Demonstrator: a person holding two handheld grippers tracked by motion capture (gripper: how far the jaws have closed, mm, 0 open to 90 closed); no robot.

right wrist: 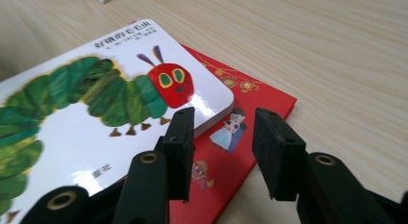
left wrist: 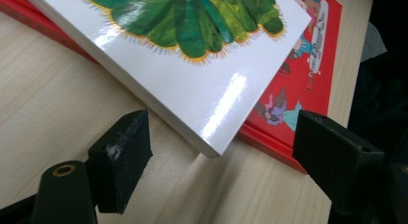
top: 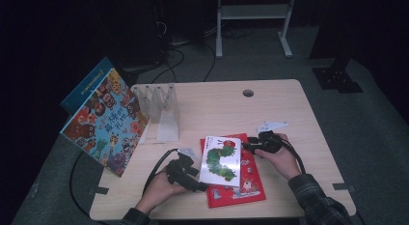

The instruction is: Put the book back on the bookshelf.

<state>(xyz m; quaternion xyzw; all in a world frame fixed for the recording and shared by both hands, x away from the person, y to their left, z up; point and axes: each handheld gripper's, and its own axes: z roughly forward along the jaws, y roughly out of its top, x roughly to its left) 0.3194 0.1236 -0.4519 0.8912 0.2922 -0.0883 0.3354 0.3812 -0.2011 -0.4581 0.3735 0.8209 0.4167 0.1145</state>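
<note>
L gripper wide open at white book corner; R gripper half open, nothing gripped, over red book.

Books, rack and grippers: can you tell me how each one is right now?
caterpillar book: shut, lying on the red book.
red book: shut, flat on the table.
big picture book: shut, tilted at the table's left edge.
clear rack: upright.
left gripper: open around the caterpillar book's corner.
right gripper: open over the books.

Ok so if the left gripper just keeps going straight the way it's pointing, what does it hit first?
Most likely the near corner of the white caterpillar book, which lies straight ahead of the open left gripper, on top of the red book.
</note>
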